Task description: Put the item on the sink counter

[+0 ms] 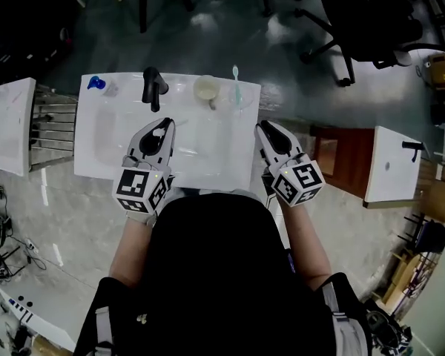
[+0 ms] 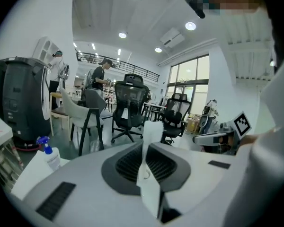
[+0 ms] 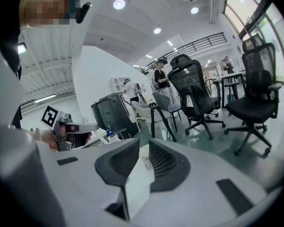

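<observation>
The white sink counter lies just beyond me, with a black faucet at its back. By the back edge stand a pale cup, a light toothbrush and a small blue item. My left gripper hovers over the counter's middle; its jaws are shut, with only a thin white strip between them. Over the counter's right edge, my right gripper points the same way, its jaws also closed together. I see nothing held in either.
A metal rack and a white slab adjoin the counter's left side. Another white counter stands at the right. Black office chairs stand beyond. A black appliance and a blue-capped bottle are at the left.
</observation>
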